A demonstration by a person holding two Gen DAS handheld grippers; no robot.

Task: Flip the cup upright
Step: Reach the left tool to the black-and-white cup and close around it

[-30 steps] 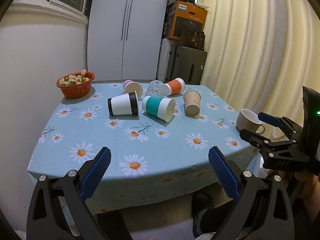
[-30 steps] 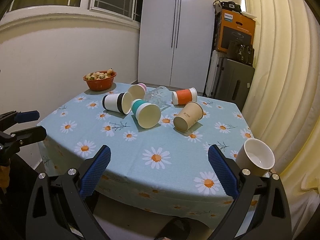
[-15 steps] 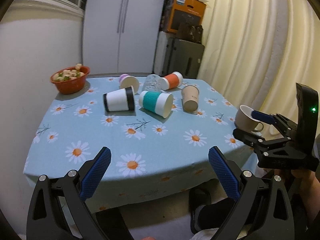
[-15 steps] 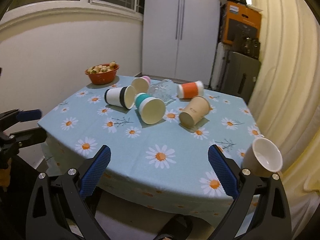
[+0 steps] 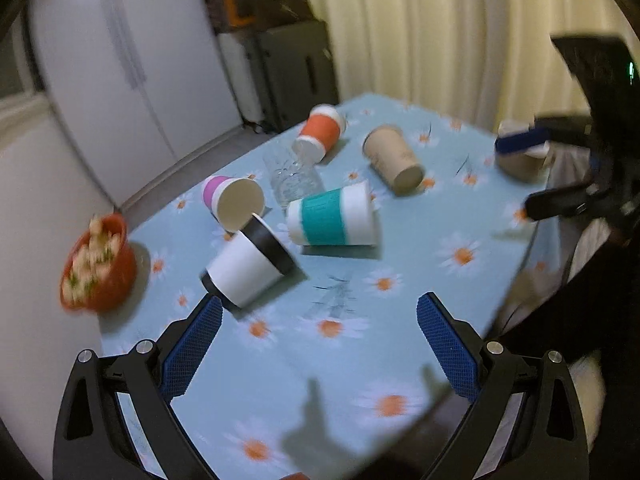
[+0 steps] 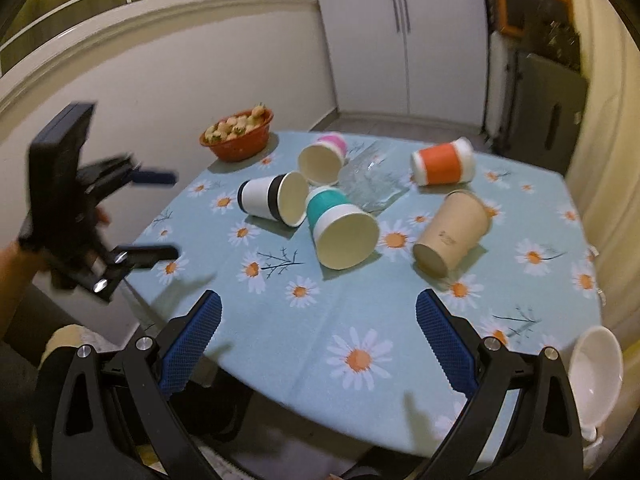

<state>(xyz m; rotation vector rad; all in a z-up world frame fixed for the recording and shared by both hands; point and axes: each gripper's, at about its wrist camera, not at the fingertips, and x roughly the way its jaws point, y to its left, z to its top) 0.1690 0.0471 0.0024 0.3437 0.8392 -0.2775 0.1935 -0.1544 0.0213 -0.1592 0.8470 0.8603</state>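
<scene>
the left gripper (image 5: 318, 344) hung tilted with its jaws spread wide, gripping nothing. the right gripper (image 6: 318, 342) was level, jaws equally wide apart and bare, both blue pads (image 6: 192, 342) showing.

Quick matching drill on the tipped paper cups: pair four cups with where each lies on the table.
Cups:
1. teal-banded cup
2. orange-banded cup
3. plain brown cup
4. black-banded cup

Places:
A. nearest the red bowl
B. far side, right of the clear glass
C. middle, mouth toward the right wrist camera
D. right of the teal cup

Pairs: 1-C, 2-B, 3-D, 4-A
</scene>
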